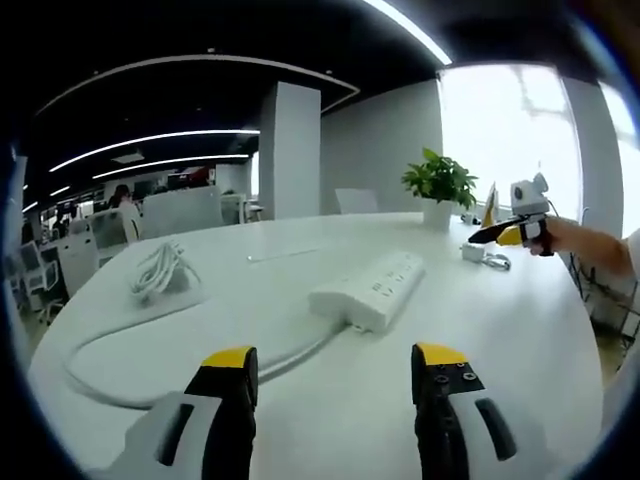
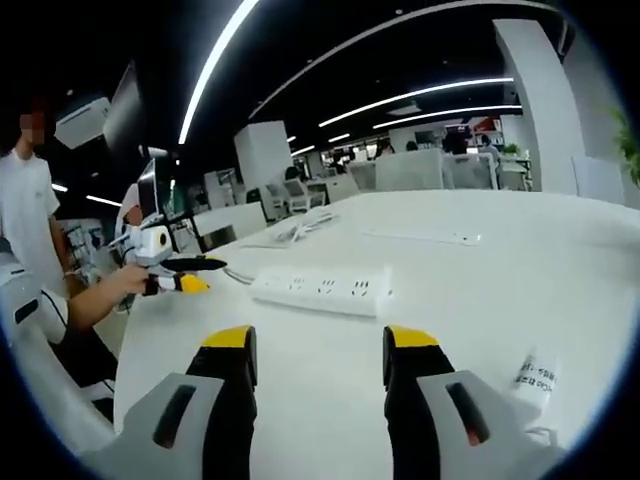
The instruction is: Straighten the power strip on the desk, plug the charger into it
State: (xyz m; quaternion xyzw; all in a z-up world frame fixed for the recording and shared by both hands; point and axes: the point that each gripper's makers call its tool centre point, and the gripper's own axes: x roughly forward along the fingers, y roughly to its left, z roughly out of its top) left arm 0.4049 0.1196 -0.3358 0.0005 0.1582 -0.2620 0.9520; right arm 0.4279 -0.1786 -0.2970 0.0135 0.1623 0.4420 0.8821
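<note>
Your left gripper (image 1: 335, 375) and right gripper (image 2: 318, 360) both hang with fingers spread and empty. The strip (image 1: 368, 289) lies askew mid-counter (image 1: 520, 330), between them, so straightening likely comes first; the charger (image 2: 530, 378) waits beside your right fingers.

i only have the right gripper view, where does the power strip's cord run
Observer: From the power strip the cord sweeps in a wide loop across the table and looks to end at a bundled coil.
Operator: anything standing close to my side
Observer: A potted plant stands on the table just beyond the right gripper.
Operator: is the other one holding anything
Observer: No, the left gripper is open, with nothing between its jaws.
</note>
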